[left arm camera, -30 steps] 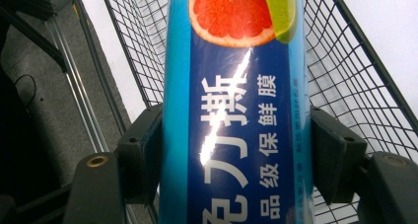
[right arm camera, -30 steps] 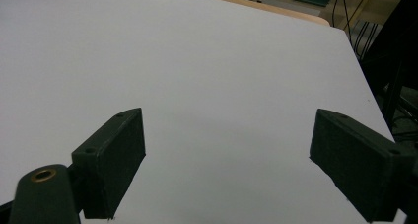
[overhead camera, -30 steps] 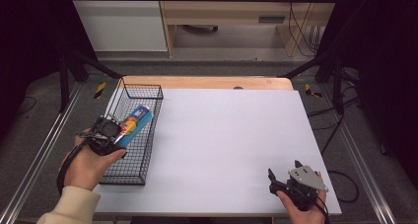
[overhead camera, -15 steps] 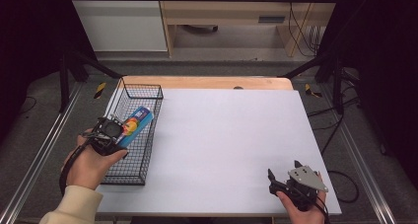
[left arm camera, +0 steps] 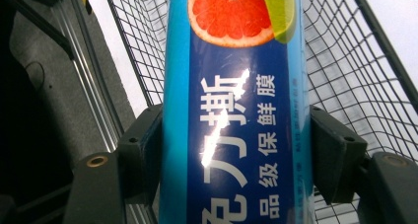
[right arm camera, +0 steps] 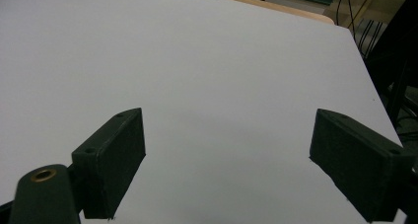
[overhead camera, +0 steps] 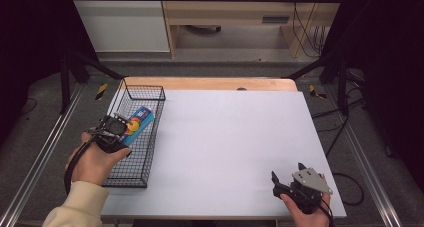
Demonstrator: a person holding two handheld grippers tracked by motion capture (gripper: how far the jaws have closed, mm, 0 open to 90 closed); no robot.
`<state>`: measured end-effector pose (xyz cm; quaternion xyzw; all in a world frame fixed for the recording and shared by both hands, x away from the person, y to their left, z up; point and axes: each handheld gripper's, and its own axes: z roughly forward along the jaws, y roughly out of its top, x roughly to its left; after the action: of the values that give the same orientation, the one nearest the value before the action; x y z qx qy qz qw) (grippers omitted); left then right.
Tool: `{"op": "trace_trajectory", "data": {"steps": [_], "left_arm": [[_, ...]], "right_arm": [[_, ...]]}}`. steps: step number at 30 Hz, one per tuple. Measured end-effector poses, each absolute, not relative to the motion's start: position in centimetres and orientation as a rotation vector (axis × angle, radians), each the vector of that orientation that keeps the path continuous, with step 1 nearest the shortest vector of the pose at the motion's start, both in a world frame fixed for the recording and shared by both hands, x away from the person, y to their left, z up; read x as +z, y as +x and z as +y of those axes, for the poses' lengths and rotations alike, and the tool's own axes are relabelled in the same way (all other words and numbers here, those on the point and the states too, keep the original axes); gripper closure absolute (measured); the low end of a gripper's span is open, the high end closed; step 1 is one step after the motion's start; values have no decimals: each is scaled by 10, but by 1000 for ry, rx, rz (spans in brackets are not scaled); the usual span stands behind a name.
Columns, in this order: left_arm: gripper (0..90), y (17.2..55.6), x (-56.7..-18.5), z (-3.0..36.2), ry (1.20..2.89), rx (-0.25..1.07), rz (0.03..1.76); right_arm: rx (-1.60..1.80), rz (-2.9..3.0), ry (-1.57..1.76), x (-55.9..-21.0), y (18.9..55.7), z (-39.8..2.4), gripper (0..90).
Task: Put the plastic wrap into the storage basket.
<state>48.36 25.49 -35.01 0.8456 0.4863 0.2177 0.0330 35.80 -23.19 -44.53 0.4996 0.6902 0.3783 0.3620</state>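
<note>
Mesh walls of the black wire basket (overhead camera: 145,137) at the table's (overhead camera: 235,137) left edge surround the blue cling-film box (left arm camera: 236,115), which the left gripper (overhead camera: 116,132) clamps between its jaws above the basket. Right gripper (overhead camera: 295,179) rests near the front right corner, jaws spread apart and empty over bare white surface.

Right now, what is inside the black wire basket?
Inside the wire basket is one blue box with a grapefruit picture, clamped by the left gripper. The hand and gripper cover part of the basket floor.

Blue box (overhead camera: 139,123) slightly farther along basket (overhead camera: 150,152)
</note>
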Motion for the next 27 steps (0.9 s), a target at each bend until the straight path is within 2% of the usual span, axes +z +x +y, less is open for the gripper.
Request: {"op": "trace_trajectory", "data": {"steps": [27], "left_arm": [[320, 512, -385, 245, 2709, 528, 1624]], "right_arm": [[973, 1785, 1287, -446, 358, -233, 138]]}}
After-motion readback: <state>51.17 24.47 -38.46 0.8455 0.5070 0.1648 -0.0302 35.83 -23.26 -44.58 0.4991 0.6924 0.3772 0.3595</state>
